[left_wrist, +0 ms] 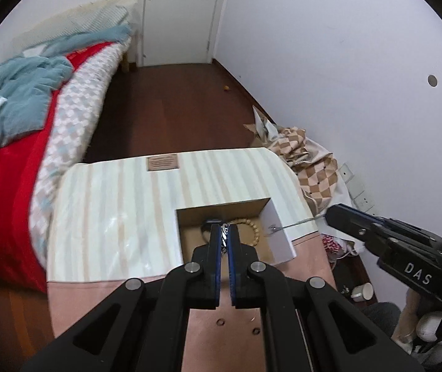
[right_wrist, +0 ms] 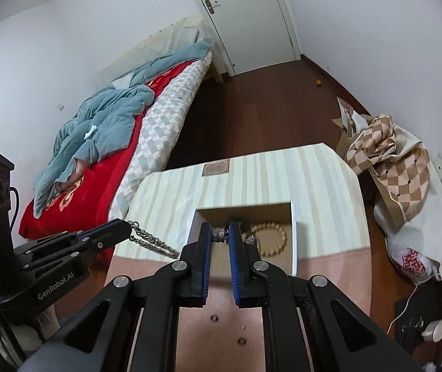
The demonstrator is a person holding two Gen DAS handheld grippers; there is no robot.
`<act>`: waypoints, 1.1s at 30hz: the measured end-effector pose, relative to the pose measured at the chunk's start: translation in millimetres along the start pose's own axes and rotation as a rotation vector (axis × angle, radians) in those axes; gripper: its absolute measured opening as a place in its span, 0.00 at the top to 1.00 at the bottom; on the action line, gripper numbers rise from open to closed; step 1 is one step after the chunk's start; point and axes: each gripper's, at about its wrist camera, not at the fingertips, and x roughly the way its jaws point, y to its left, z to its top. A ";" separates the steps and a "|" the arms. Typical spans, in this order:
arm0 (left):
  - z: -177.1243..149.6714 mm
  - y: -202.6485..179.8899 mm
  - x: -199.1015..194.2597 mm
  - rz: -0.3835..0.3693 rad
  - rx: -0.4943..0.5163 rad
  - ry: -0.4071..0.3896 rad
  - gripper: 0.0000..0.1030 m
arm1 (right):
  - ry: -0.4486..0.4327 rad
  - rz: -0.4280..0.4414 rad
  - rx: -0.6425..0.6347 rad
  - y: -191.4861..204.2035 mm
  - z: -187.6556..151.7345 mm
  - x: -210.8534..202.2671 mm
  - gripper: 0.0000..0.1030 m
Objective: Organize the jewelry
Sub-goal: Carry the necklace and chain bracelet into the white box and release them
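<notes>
An open cardboard box [left_wrist: 278,232] [right_wrist: 293,232] sits on the striped mat on the table. A wooden bead bracelet [left_wrist: 253,231] [right_wrist: 278,237] lies inside it. My left gripper [left_wrist: 224,232] is shut on a silver chain [left_wrist: 225,235]; in the right wrist view that chain [right_wrist: 152,243] hangs from its tips [right_wrist: 124,226] left of the box. My right gripper [right_wrist: 221,232] is shut on a silver chain link [right_wrist: 219,233]; in the left wrist view this chain [left_wrist: 295,224] stretches from its tips [left_wrist: 332,215] to the box's right wall.
A striped mat [left_wrist: 112,217] [right_wrist: 323,192] covers the far part of the pink table [left_wrist: 310,257] [right_wrist: 329,279]. A bed with red and teal covers [left_wrist: 19,155] [right_wrist: 97,142] lies left. Checked cloth and bags [left_wrist: 310,161] [right_wrist: 400,170] are piled right, by the wall.
</notes>
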 end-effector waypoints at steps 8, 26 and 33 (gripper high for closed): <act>0.7 17.6 89.6 -0.034 -0.060 0.211 0.98 | 0.160 -0.028 0.037 -28.1 9.9 75.6 0.89; 3.4 33.6 100.6 0.224 -0.096 0.187 0.14 | 0.386 -0.128 0.046 -63.6 -10.1 132.7 0.28; -13.4 44.9 104.0 0.328 -0.097 0.185 0.00 | 0.366 -0.273 -0.010 -59.6 -15.6 128.1 0.13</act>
